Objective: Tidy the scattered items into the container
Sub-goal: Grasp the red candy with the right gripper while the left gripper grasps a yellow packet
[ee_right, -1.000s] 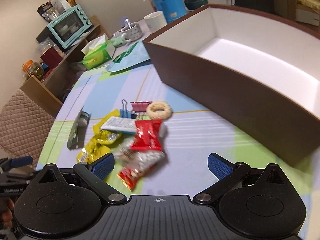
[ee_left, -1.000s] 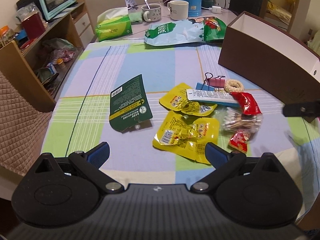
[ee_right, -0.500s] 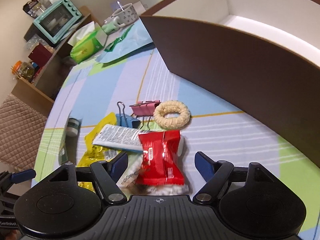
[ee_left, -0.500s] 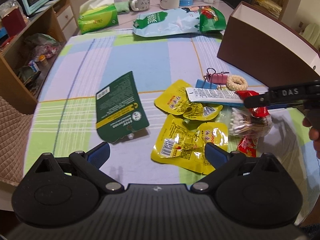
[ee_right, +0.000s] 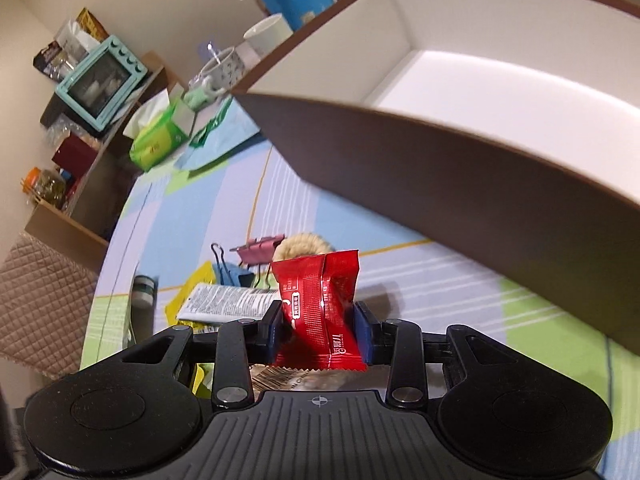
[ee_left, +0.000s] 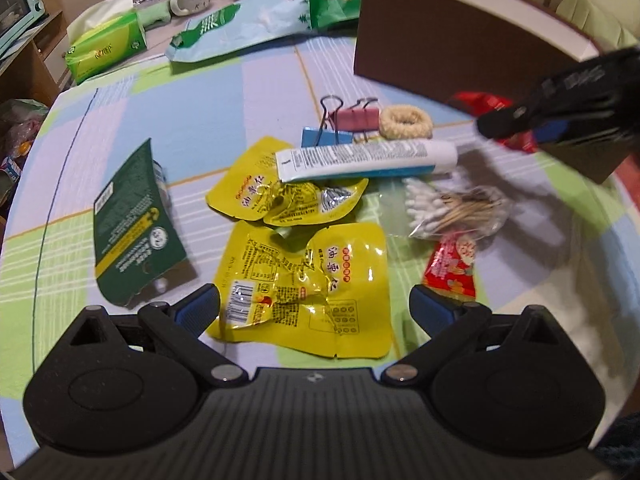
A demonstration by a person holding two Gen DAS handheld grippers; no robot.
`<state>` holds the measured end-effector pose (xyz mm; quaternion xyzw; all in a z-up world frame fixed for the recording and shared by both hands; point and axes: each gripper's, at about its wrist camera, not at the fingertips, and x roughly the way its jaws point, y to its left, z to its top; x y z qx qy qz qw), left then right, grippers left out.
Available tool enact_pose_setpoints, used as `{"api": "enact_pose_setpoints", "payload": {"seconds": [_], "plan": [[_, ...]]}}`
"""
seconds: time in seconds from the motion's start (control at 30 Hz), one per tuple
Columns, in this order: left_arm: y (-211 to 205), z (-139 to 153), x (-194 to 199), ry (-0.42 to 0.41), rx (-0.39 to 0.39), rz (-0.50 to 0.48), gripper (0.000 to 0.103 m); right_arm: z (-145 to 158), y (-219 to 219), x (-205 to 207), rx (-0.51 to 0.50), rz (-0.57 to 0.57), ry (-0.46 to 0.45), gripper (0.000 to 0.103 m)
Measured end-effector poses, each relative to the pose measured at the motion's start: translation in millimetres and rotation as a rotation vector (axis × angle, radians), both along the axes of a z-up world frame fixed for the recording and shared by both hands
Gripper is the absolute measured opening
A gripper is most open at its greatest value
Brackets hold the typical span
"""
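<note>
Right wrist view: the brown box [ee_right: 460, 200] rises just ahead of the right gripper [ee_right: 320, 326], clamped on the red packet [ee_right: 320, 312] — lift clear over its wall before letting go. Left gripper [ee_left: 316, 304] hangs spread over the yellow sachet [ee_left: 308, 288].

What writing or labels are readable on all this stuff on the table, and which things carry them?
Flat yellow foil packet: large red Chinese characters and a barcode; small print too fine to read.
Crumpled yellow foil packet: the same kind of red characters.
Red snack wrapper held in the right gripper: white Chinese print, too small.
White squeeze tube: dense print, unreadable.
Dark green pouch: barcode and print, blurred.
Green tissue pack: blurred logo.
</note>
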<state>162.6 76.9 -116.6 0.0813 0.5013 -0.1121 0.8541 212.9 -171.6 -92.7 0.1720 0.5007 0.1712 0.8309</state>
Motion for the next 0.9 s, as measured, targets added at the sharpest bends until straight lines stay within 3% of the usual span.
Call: {"api": "enact_pose_setpoints", "payload": {"seconds": [0.13,0.27,0.37,0.43,0.47,0.6,0.73,0.9], "plan": [[-7.3,-15.4,5.6,-0.01,0.059,0.004,0.1,0.6,-1.2,-4.7,0.008,0.006,0.014,0.036],[-1.4,-21.6,5.0,-0.039,0.044,0.019,0.101,-2.3,2.4,-9.5,0.011,0.015,0.029,0.036],[8.8,-17.9,1.0,-0.047,0.016,0.017,0.083,-2.3,4.0,-12.5,0.008,0.021,0.031,0.036],[14.6,-14.0,-3.7,-0.057,0.018,-0.001,0.066,-1.3,5.3,-14.6,0.008,0.025,0.029,0.036],[16.3,-11.6,-6.9,-0.067,0.032,-0.016,0.064,-0.7,5.9,-15.6,0.008,0.027,0.027,0.036],[23.1,1.2,-18.6,-0.104,0.083,-0.07,0.021,4.0,11.5,-23.2,-0.007,0.048,0.01,0.036],[35.4,17.2,-25.7,-0.126,0.09,-0.102,0.006,8.3,17.8,-32.8,-0.02,0.061,0.003,0.036],[51.4,43.0,-31.7,-0.138,0.026,-0.117,0.001,17.7,21.4,-48.7,-0.045,0.063,-0.017,0.036]]}}
